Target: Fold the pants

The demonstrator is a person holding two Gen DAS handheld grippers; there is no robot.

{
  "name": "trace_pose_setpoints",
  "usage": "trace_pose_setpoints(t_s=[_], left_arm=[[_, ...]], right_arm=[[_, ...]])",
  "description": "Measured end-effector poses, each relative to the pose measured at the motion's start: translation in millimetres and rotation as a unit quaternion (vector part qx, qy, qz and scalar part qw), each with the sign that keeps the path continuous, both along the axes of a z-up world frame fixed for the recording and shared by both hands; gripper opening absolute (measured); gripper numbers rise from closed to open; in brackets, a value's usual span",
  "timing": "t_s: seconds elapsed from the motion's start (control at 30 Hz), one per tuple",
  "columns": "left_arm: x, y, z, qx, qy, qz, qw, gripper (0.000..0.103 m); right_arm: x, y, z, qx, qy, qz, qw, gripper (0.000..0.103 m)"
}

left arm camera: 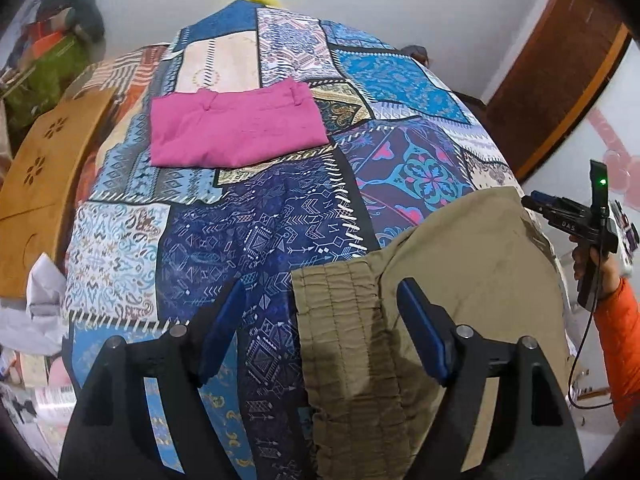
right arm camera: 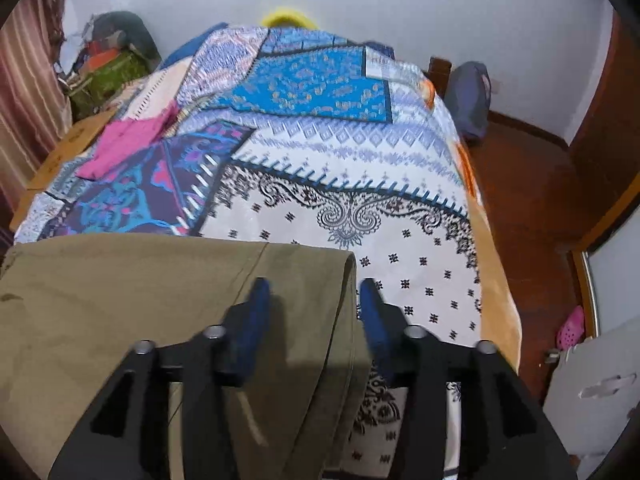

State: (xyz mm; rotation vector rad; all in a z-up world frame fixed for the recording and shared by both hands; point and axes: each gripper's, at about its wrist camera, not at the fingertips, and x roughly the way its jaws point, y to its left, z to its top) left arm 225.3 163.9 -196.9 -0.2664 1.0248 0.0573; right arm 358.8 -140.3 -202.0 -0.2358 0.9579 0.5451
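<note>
Khaki pants (left arm camera: 452, 256) lie on the near part of a patchwork bedspread (left arm camera: 260, 216), their gathered waistband toward the left. My left gripper (left arm camera: 322, 292) is open above that waistband, its blue pads wide apart and off the cloth. In the right wrist view, the pants' (right arm camera: 140, 292) right edge runs between the fingers of my right gripper (right arm camera: 315, 286), which stands open with the pads clear of the fabric. A hand in an orange sleeve holds that right gripper (left arm camera: 536, 202) at the right edge of the left wrist view. Folded pink pants (left arm camera: 236, 128) (right arm camera: 128, 144) rest farther up the bed.
A carved wooden board (left arm camera: 44, 184) lies along the bed's left side, with a green bag (left arm camera: 48, 76) behind it. White crumpled wrap (left arm camera: 40, 300) sits at the lower left. A grey backpack (right arm camera: 468, 96) and a pink slipper (right arm camera: 572, 332) are on the red floor to the right.
</note>
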Motion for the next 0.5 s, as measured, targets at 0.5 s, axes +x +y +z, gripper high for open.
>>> trace_pose_setpoints(t_s=[0.5], left_arm=[[22.1,14.2,-37.7,-0.072,0.045,-0.01,0.9964,0.078]], right_arm=[[9.2,-18.1,-26.9,0.017,0.037,-0.049,0.998,0.052]])
